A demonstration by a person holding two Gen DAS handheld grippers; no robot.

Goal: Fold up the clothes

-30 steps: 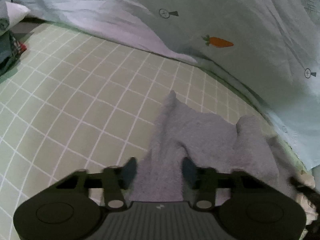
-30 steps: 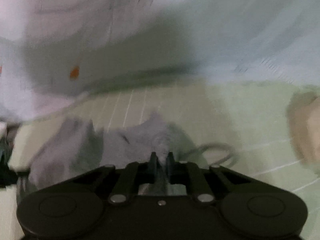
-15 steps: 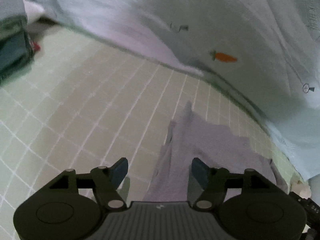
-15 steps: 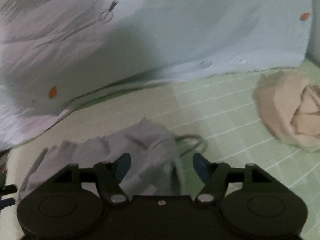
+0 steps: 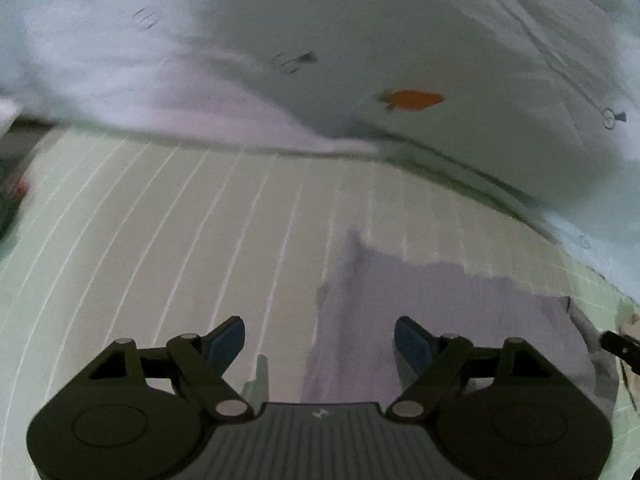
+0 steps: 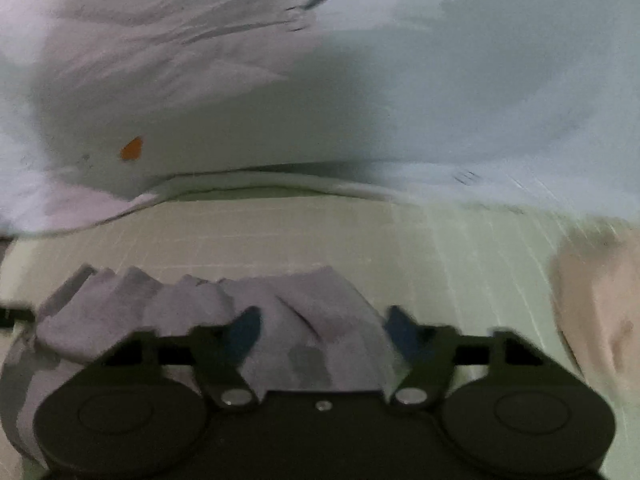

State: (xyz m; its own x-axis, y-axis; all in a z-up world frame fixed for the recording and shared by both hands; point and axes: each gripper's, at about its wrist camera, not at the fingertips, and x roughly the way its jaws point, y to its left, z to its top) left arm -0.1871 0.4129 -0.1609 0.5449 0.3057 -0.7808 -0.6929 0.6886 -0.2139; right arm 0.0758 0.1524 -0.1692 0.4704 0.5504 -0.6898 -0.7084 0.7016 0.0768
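Note:
A grey-lilac garment (image 5: 432,320) lies on the green checked sheet (image 5: 180,232). In the left wrist view it spreads flat below and to the right of my left gripper (image 5: 320,340), which is open and empty above its left edge. In the right wrist view the same garment (image 6: 200,308) lies rumpled under my right gripper (image 6: 324,330), which is open and empty just above it. Both views are motion-blurred.
A pale blue quilt with carrot prints (image 5: 412,100) is heaped along the far side and also shows in the right wrist view (image 6: 280,100). A crumpled beige garment (image 6: 600,300) lies at the right. Dark clothes (image 5: 8,200) sit at the far left edge.
The right gripper, shut on the grey garment a second ago, has opened and let it go. The left gripper has opened wider. Both have pulled back and the garment lies flatter.

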